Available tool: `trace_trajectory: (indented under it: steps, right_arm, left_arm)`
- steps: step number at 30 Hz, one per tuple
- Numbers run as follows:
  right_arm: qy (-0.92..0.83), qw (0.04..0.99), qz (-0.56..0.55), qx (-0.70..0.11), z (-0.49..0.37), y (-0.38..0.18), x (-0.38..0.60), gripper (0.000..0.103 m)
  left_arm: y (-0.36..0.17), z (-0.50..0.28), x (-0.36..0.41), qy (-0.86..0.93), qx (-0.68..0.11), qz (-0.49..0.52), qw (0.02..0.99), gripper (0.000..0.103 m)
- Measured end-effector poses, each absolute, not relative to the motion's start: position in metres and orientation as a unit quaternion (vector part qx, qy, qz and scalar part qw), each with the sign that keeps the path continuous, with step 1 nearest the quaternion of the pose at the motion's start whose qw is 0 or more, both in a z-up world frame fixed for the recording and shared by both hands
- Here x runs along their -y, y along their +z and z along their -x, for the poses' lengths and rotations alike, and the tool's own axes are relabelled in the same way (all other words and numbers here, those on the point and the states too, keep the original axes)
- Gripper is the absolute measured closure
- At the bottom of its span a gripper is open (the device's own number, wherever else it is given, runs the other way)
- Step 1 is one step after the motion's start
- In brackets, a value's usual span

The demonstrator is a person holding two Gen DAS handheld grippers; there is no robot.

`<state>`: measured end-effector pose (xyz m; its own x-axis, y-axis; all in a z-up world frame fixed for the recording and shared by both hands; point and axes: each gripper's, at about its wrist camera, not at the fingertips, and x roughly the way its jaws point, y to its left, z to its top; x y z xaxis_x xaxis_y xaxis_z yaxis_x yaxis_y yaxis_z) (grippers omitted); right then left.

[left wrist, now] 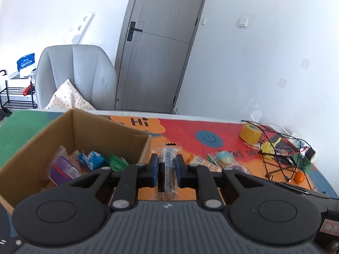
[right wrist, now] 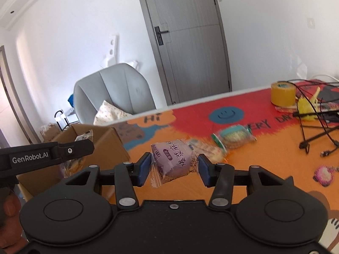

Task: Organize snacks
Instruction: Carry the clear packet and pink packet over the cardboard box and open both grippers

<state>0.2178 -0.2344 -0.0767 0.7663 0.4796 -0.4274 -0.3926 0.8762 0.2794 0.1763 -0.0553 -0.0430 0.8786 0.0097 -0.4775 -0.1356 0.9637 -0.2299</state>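
My left gripper is shut on a thin clear-wrapped dark snack stick, held above the table just right of the cardboard box. That box holds several wrapped snacks. My right gripper is shut on a purple wrapped snack, lifted off the table. Loose snacks lie on the colourful mat: a teal and yellow pack and a small pink one. In the right wrist view the left gripper's black finger reaches in front of the box.
A yellow tape roll, tangled black cables and a yellow toy crowd the table's far right. A small orange fruit lies near the cables. A grey chair with a cushion and a grey door stand beyond the table.
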Motion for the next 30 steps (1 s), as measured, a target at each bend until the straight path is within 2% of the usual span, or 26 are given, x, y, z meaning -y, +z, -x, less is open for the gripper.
trace_trajectory:
  steps: [16, 30]
  right_arm:
    - [0.289, 0.929, -0.080, -0.219, -0.209, -0.049, 0.183, 0.055]
    - [0.321, 0.921, -0.061, -0.212, -0.207, -0.038, 0.132, 0.055]
  left_arm:
    - [-0.023, -0.144, -0.008, 0.094, -0.216, 0.145, 0.961, 0.087]
    - [-0.026, -0.128, -0.058, 0.128, -0.219, 0.162, 0.954, 0.087]
